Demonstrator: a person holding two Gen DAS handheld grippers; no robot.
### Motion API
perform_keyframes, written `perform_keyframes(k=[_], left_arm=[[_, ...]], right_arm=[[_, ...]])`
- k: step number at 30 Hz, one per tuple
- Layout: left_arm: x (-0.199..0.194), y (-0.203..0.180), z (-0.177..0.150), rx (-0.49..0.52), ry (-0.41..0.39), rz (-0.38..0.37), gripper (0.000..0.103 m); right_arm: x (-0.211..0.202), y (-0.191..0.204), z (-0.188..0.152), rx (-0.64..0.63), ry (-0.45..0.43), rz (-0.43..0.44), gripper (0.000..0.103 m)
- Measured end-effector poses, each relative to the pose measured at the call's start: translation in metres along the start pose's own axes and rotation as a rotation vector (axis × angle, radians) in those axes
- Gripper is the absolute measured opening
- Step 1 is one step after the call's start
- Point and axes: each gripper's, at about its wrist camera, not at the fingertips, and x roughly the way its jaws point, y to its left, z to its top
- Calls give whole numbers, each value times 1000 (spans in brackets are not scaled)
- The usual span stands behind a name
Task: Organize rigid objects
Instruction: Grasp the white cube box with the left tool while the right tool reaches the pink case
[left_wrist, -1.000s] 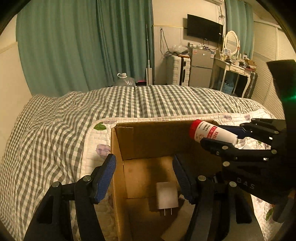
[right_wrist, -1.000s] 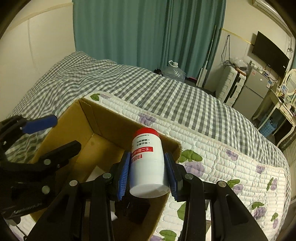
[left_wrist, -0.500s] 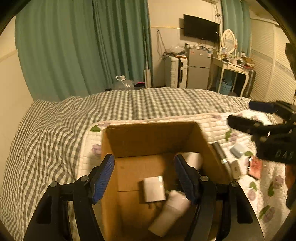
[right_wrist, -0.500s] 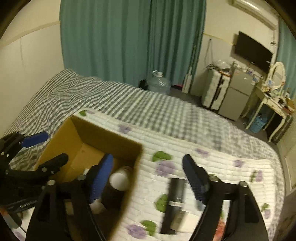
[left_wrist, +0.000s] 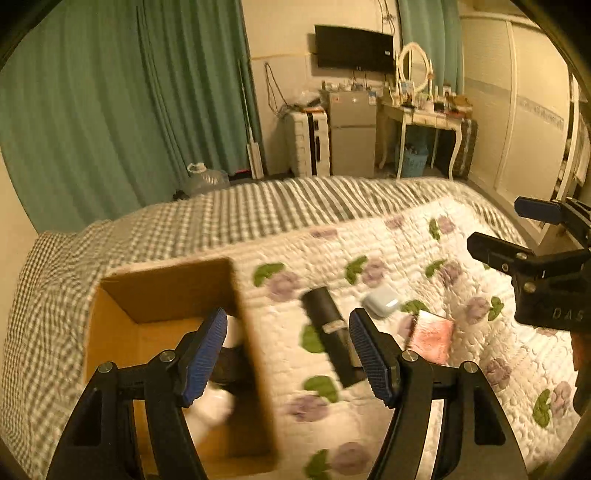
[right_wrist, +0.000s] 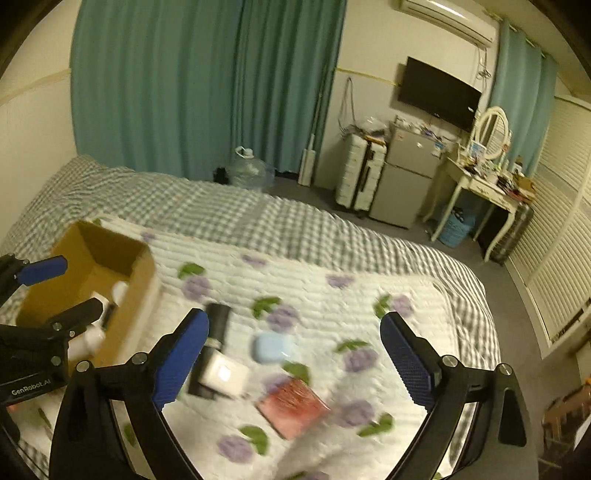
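An open cardboard box (left_wrist: 166, 291) (right_wrist: 140, 266) stands on the bed's floral quilt, with a white bottle (right_wrist: 120, 290) and other white items inside. Right of it on the quilt lie a black cylinder (left_wrist: 328, 325) (right_wrist: 218, 317), a pale blue case (right_wrist: 271, 347) (left_wrist: 380, 301), a white square adapter (right_wrist: 225, 373) and a red-pink booklet (right_wrist: 291, 406) (left_wrist: 432, 336). My left gripper (left_wrist: 288, 354) is open and empty, over the box's right wall. My right gripper (right_wrist: 295, 362) is wide open and empty above the loose items; it shows at the right of the left wrist view (left_wrist: 513, 229).
A grey checked bedspread (right_wrist: 221, 210) covers the far side of the bed. Beyond it are teal curtains, a water jug (right_wrist: 247, 173), a suitcase, a small fridge (right_wrist: 406, 184) and a dressing table. The bed's right edge drops to the floor.
The right gripper let go of the red-capped white bottle into the box, opened wide and swung right over the loose items. The left gripper also shifted right.
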Motion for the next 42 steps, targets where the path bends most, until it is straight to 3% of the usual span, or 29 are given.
perform_keyframes(k=[10,15,23,31,36,38,42], left_arm=[[76,-68,-34,44,156,21,71],[115,-86,-56,67,230,3,71],[142,-99,-58,83,236,1,72],[152,-99,-48,121,183,18,72],[144,-93,-53,139,178,-46,68],[137,-90,-57,130,181,-78,59],[126,-83,-64,117,184,-108,58]], right_arm=[[70,-37,-68,-30,141,-3,95],[97,-42,-82,-36,217,37,95],[111,-41,-89,-29,264,75,95],[114,-42,-90,-22,281,66,95],[116,-39,-91,-35,289,68,95],[117,-37,-92,-46,291,77,95],[118,-26,-94,-95,297,102,95]])
